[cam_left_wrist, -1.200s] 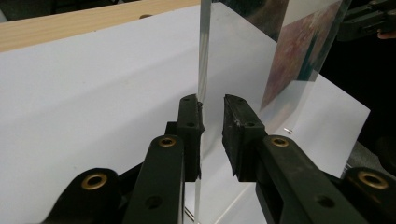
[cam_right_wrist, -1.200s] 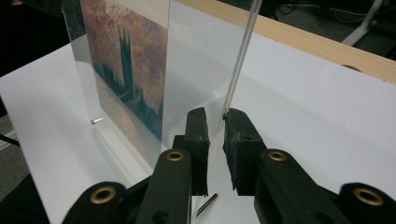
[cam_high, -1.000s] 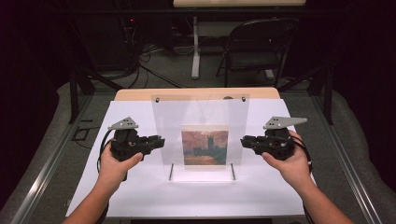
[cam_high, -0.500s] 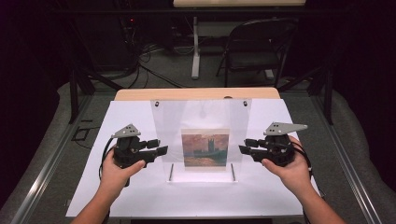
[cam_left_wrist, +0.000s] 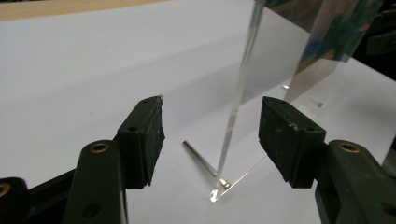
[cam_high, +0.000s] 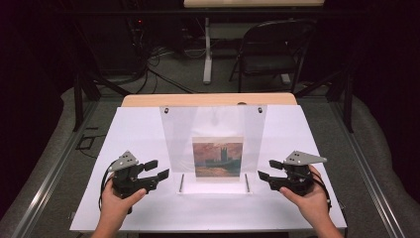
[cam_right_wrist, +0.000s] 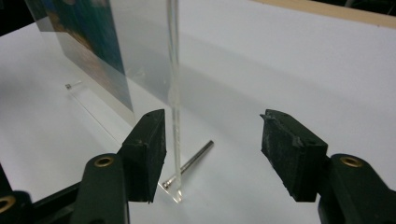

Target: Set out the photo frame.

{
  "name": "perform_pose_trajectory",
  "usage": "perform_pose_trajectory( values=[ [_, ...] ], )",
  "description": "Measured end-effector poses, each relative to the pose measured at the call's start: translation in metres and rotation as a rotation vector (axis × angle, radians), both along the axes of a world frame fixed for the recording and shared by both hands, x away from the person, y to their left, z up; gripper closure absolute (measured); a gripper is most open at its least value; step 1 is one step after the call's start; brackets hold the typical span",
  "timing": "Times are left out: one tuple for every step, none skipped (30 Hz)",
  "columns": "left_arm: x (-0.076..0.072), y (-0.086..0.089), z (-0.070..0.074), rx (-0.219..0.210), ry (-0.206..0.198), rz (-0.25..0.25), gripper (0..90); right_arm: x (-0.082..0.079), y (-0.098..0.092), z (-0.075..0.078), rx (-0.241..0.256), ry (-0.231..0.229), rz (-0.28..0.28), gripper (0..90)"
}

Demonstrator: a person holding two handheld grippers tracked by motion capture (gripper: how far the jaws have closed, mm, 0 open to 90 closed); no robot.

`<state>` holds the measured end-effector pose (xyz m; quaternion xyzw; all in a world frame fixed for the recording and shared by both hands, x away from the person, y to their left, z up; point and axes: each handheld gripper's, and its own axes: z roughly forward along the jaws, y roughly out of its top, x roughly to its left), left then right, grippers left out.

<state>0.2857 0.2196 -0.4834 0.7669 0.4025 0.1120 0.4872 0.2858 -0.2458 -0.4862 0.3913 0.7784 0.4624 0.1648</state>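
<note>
- Now both hands have come down and inward across the white surface [cam_high: 148, 218], closing on a clear stand [cam_high: 213, 129] from either side; a second ago the grippers hung higher and farther out.
- Left claw [cam_high: 157, 169] sits just beside the stand's left edge, its jaws apart; in the left gripper view [cam_left_wrist: 210, 135] the clear panel's thin edge [cam_left_wrist: 238, 93] rises in the gap between them, touching neither.
- Right claw [cam_high: 270, 170] mirrors it at the right edge, jaws likewise spread; in the right gripper view [cam_right_wrist: 212, 144] the panel's edge [cam_right_wrist: 173, 70] stands close to the left-hand jaw, still free of it.
- Upright at the middle of the surface, the stand holds a small picture [cam_high: 217, 158] of buildings under a reddish sky, with two thin metal pins [cam_high: 182, 182] lying at its base.
- Neither claw grips anything yet.
- Judging by the shift, the approach looks all but finished: each claw is lined up on an edge, so the likely next step is to close on both sides together.
- One caution: the panel sits off-centre in the right claw, so an uneven squeeze could nudge or tip the stand.
</note>
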Motion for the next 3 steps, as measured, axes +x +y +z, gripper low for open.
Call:
perform_pose_trajectory(
  values=[
    [-0.0002, 0.0027, -0.0045, 0.003, 0.005, 0.002, 39.9, -0.0010, -0.0026, -0.0043, 0.002, 0.014, -0.005, 39.8],
    [-0.0007, 0.0045, -0.0087, 0.010, 0.006, 0.017, 39.9, -0.0013, -0.0052, -0.0087, 0.012, 0.016, -0.013, 39.9],
    [-0.0007, 0.0067, -0.0120, 0.024, 0.004, 0.024, 39.9, -0.0017, -0.0076, -0.0124, 0.027, 0.023, -0.021, 40.4]
  ],
)
